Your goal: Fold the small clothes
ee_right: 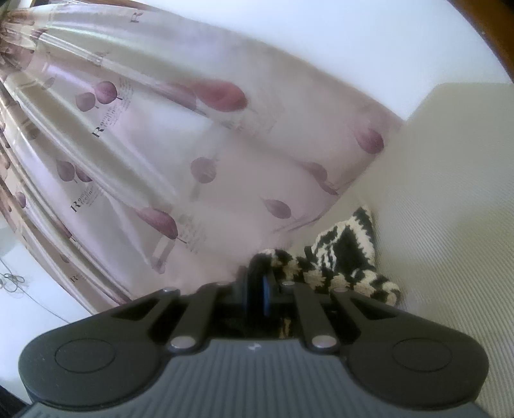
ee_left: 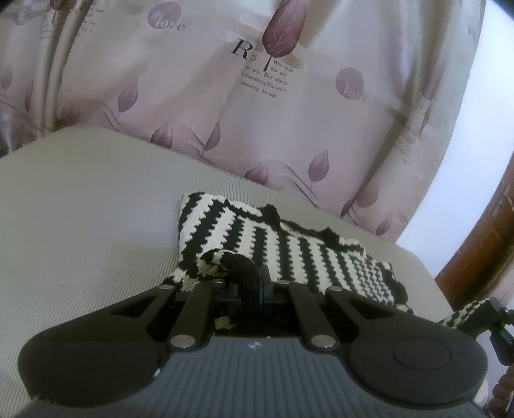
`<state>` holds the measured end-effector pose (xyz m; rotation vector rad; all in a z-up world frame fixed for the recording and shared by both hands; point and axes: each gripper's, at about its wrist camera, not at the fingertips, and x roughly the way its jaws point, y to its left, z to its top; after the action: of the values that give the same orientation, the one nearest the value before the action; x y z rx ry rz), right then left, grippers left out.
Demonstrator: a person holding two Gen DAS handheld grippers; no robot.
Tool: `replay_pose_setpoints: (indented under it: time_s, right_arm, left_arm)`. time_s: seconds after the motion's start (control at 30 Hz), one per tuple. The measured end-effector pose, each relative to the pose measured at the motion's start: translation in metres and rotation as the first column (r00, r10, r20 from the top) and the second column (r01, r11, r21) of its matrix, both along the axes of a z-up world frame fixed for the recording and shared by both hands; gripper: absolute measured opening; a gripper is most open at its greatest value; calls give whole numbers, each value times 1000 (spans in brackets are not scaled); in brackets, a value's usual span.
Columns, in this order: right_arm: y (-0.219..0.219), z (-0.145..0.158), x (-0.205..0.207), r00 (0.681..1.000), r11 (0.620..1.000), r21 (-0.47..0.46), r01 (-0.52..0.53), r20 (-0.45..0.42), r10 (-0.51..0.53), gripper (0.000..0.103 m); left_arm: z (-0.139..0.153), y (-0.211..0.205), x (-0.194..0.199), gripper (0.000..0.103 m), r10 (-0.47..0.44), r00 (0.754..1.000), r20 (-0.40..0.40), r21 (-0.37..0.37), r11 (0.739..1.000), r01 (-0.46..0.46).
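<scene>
A leafy curtain (ee_left: 257,96) hangs behind a pale cushion (ee_left: 80,225); the black-and-white knit top (ee_left: 289,250) lies on it; the left gripper (ee_left: 247,283) pinches its near edge, pointing level; the tilted right gripper (ee_right: 260,286) pinches another bunched edge.

left wrist: low, close, facing the black-and-white striped knit garment (ee_left: 289,254) | right wrist: low, tilted, close | shared: garment (ee_right: 347,257), leaf-print pink curtain (ee_left: 257,112) (ee_right: 192,160)

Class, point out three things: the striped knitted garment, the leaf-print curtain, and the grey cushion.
striped knitted garment (ee_left: 289,257): left wrist view, flat striped panel.
leaf-print curtain (ee_left: 279,29): left wrist view, large red leaf.
grey cushion (ee_left: 80,209): left wrist view, bare ribbed surface.
</scene>
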<state>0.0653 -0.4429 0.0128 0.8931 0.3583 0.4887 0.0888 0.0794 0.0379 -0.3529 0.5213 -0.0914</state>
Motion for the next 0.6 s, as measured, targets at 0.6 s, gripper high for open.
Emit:
replay_pose_setpoints:
  time_s: [0.6]
  right_arm:
    - [-1, 4, 99, 999, 999, -8, 46, -24, -46, 9]
  left_arm:
    - [20, -11, 76, 9, 88, 994, 70, 27, 996, -90]
